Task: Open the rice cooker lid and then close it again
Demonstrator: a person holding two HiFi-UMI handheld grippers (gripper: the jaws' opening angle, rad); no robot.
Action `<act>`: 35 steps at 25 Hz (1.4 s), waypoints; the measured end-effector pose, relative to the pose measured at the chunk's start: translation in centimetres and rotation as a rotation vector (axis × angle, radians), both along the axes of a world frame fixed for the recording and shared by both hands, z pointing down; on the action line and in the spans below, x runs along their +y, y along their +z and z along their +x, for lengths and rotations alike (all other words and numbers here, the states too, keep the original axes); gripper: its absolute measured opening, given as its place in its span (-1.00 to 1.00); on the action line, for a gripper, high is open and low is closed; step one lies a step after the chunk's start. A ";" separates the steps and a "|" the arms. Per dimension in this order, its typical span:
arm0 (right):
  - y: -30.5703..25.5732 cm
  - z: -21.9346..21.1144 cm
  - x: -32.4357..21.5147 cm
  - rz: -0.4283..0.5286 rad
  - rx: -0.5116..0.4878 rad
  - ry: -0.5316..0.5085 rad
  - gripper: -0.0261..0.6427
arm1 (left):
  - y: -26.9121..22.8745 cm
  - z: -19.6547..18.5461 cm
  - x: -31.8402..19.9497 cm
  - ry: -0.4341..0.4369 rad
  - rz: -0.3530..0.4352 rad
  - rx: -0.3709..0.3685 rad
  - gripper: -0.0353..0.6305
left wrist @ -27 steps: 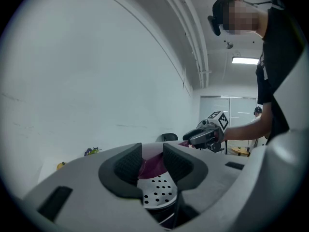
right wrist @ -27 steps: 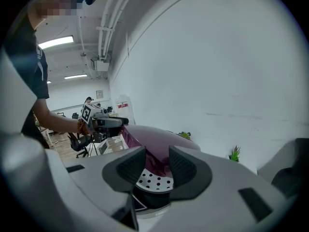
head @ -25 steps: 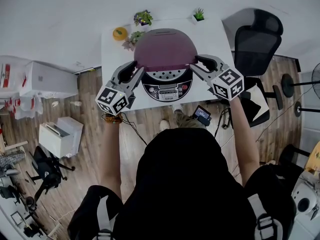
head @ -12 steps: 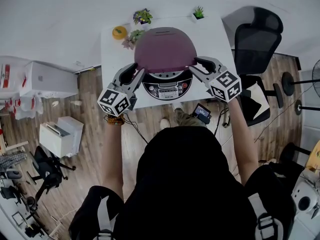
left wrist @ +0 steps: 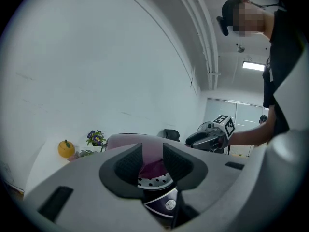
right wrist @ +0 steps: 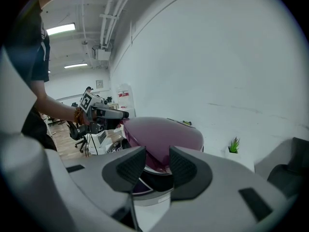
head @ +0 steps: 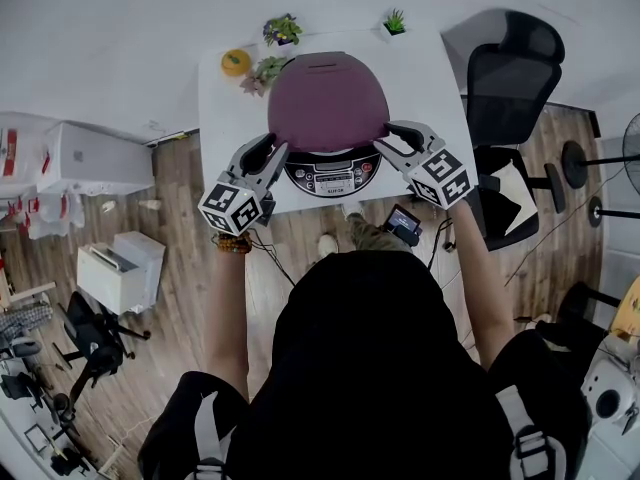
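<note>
Purple lid [head: 327, 98] is clamped at its sides by left gripper [head: 272, 144] and right gripper [head: 388, 134], so I'd lower both evenly till it latches.

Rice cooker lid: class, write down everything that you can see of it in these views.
The lid is a smooth, glossy plum dome, plastic by its look. It sits tilted, partly open, with its front edge raised above a perforated steel ring and the control panel. The left gripper and right gripper each seem to pinch that front edge between their jaws, one at each side.
</note>
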State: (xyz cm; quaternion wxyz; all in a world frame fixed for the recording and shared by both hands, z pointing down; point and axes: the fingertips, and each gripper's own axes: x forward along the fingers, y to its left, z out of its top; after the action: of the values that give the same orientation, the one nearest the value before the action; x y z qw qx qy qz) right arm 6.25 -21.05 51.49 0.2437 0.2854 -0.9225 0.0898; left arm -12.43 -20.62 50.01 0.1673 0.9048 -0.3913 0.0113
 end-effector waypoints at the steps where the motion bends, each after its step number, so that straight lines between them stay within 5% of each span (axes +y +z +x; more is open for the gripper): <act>1: 0.2 0.0 0.0 -0.002 0.002 -0.001 -0.48 | 0.2 0.0 0.0 0.000 -0.003 0.000 -0.53; 35: 5.2 0.2 1.2 -0.115 0.038 0.003 -0.48 | 5.4 0.2 1.2 -0.001 -0.128 -0.070 -0.53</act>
State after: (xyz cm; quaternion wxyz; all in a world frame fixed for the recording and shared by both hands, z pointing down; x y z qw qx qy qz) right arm 6.40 -19.87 56.73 0.2771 0.2739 -0.9106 0.1377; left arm -12.20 -19.40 55.38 0.2113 0.8911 -0.3959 0.0679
